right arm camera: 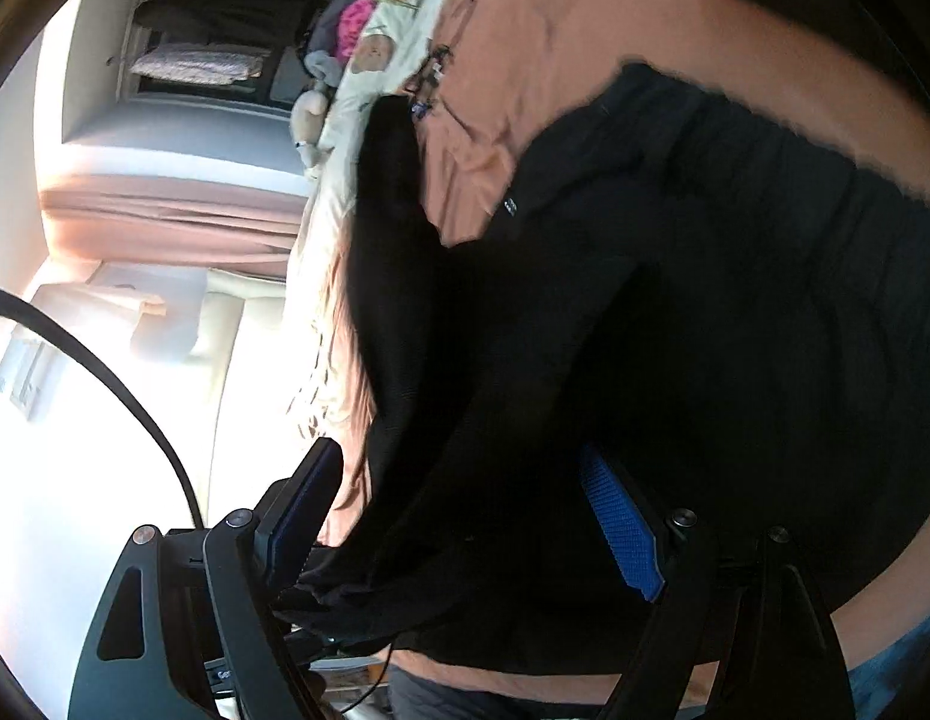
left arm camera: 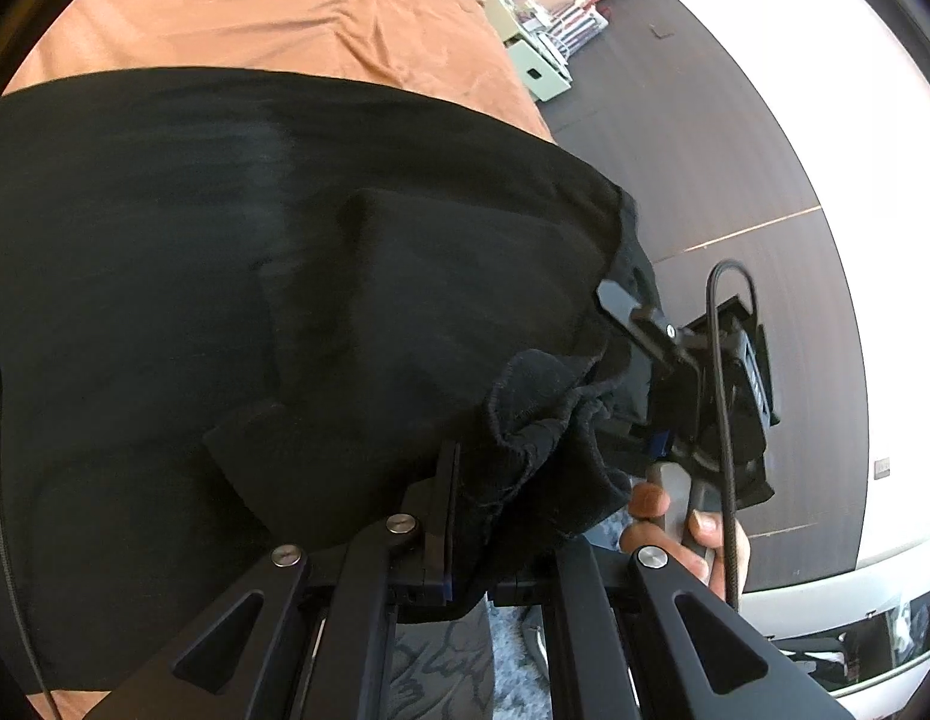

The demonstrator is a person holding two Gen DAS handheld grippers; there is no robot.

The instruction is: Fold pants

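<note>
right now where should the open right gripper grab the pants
Best bet is the bunched hem edge of the pants, beside the left gripper, which is shut on that cloth. It stands up in folds off the orange sheet, so a pad fits on each side. The right gripper is open with cloth between its pads; come in from the bed's edge, level.

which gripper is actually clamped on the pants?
The left gripper: fingers shut on bunched black pants. The right gripper stands open, pads apart, fabric loose between.
</note>
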